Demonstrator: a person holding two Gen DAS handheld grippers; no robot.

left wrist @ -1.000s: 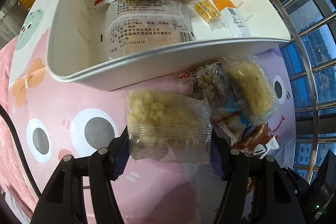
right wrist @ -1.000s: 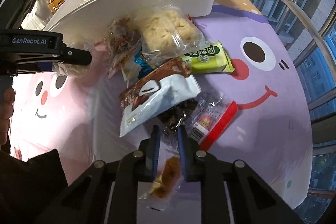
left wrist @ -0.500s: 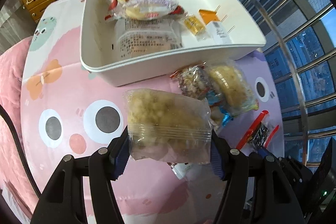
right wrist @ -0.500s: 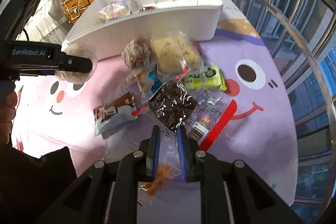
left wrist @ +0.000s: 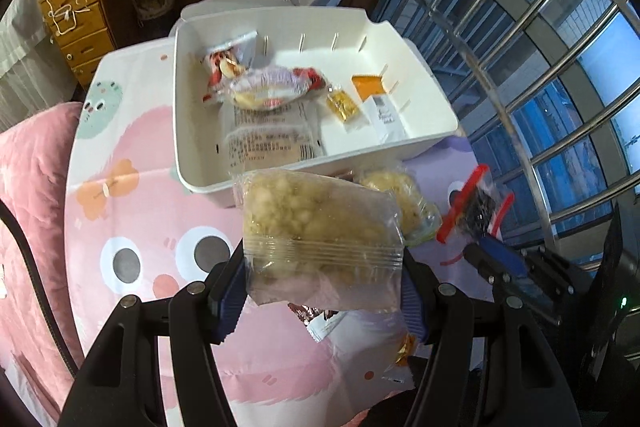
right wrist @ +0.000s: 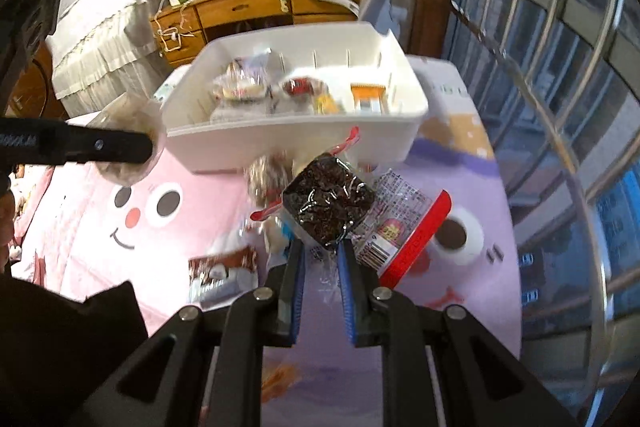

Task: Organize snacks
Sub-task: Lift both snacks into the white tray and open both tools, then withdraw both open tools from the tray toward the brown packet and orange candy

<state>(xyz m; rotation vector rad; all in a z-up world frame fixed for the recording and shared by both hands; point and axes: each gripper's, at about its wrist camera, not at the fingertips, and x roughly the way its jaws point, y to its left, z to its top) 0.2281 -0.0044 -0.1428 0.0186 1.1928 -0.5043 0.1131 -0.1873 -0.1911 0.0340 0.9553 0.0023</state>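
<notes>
Now, from the left wrist, my left gripper point(left wrist: 322, 285) pinches a clear pack point(left wrist: 320, 239) of pale crumbly cake across its width, and it has come up off the cloth point(left wrist: 132, 195): a second ago the bin point(left wrist: 248, 183) filled the top of this view, and now I see over its near wall onto the snacks already inside. That lift means the pack should clear the wall, so dropping it in looks like the next step. A yellow cake point(left wrist: 400, 199) lies just past my pack by the bin, and a brown-and-white wrapper point(left wrist: 320, 319) sits below. From the right wrist, my right gripper point(right wrist: 320, 263) is pressed nearly together on the clear edge of a dark snack bag point(right wrist: 330, 205) with a red strip, which has likewise risen from the pile since a second ago. The bin stands straight ahead, its near wall between bag and floor. The left gripper's arm reaches in from the left beside that wall, so both drops could crowd each other. Loose packets remain on the cloth.
</notes>
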